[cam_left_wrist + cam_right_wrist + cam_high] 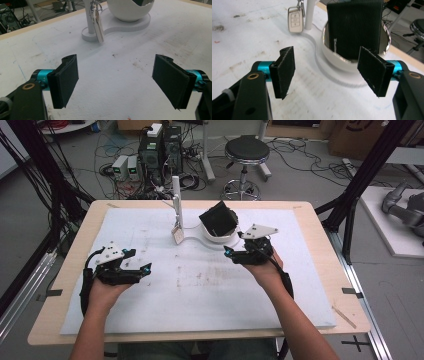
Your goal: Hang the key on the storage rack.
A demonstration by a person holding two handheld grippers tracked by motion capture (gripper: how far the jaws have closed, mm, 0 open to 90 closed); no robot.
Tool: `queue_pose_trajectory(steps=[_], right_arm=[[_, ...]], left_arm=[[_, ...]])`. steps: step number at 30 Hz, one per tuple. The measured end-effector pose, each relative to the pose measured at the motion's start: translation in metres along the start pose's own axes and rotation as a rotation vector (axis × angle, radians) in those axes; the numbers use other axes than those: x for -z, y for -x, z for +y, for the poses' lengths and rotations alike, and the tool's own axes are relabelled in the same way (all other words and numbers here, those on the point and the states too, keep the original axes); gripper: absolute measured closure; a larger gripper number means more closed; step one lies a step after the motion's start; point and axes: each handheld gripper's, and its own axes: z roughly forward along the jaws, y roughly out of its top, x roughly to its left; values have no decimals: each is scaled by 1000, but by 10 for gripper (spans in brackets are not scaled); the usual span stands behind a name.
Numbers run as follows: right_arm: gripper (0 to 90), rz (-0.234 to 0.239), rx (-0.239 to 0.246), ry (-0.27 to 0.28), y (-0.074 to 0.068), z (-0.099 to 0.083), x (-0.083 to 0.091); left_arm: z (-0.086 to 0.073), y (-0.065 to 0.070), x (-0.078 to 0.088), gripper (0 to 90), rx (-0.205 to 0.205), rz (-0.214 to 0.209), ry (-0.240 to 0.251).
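A black wallet (355,27) is standing on edge in a white bowl (329,58), leaning against the rim so that most of its flat face is sticking up above it — a placement that is leaving its sides free to be pinched. The bowl is sitting on a white stand (200,241) on the far half of the desk (310,215), and the same stand is carrying an upright post (176,202) from which a car key (295,19) is hanging just beside the bowl, clear of the surface. The right tool (239,251) is hovering just in front of the bowl with its jaws standing well apart and nothing between them; in the right gripper view the wallet is lining up in the gap beyond the two pads (284,71), so the hand appears to be squaring up to take it across its width, which would explain the wide opening. No contact with the wallet or the bowl is showing. The left tool (136,268) is resting low over the white mat (200,290) near the left side, well apart from the stand, its jaws also spread with nothing between them — it is probably waiting out of the way, pointing loosely toward the post and key (98,27). My reading is that the wallet is the thing being gone for, with the grasp not yet made.
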Motion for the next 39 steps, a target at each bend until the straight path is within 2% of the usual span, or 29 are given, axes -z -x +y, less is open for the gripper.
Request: queue_pose_trajectory(steps=[7, 10, 15, 22, 27, 35, 39], right_arm=[[277, -7, -84, 16, 1, -36, 10], [258, 0, -105, -3, 1, -52, 10], [229, -1, -152, -1, 5, -75, 11], [215, -16, -174, 1, 11, -80, 7], [215, -9, -163, -42, 11, -81, 3], [216, -3, -143, -61, 9, -82, 0], [215, -15, -135, -61, 8, -81, 2]], left_arm=[[2, 3, 0, 210, -4, -11, 20], [2, 3, 0, 210, -4, -15, 25], [1, -2, 5, 211, 16, -18, 42], [-6, -3, 5, 210, 30, -22, 46], [-6, -3, 2, 210, 28, -27, 42], [-5, 2, -1, 211, 16, -37, 36], [-4, 3, -2, 211, 10, -27, 29]])
